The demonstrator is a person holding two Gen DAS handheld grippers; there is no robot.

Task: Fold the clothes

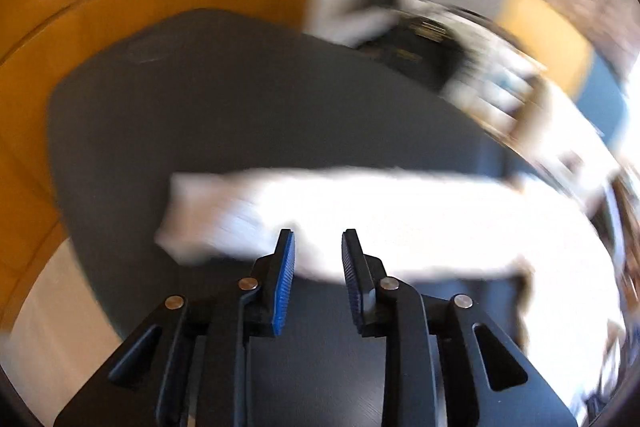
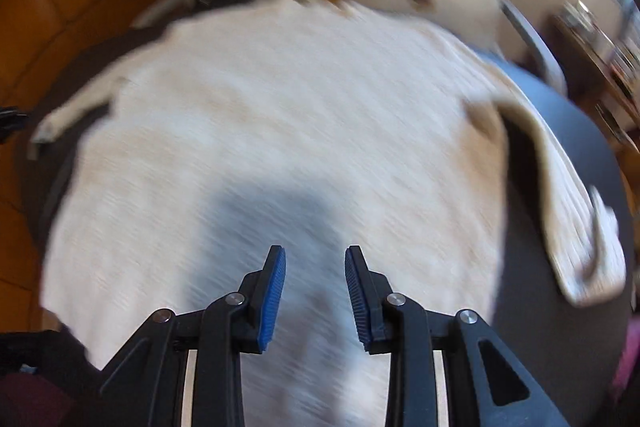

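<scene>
Cream sweater [image 2: 280, 115] lies spread flat over the dark grey table [image 1: 200, 115], one sleeve [image 1: 248, 211] stretched out toward the table's wooden-floor side and the other sleeve [image 2: 576, 211] draped at its opposite edge. Above the sweater, the left gripper [image 1: 318, 243] has its jaws apart with nothing between them. The right gripper [image 2: 316, 259] hovers over the sweater's body, jaws likewise apart and empty.

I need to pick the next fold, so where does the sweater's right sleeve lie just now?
In the right wrist view, the sleeve lies at the right, draped over the dark table's edge.
</scene>
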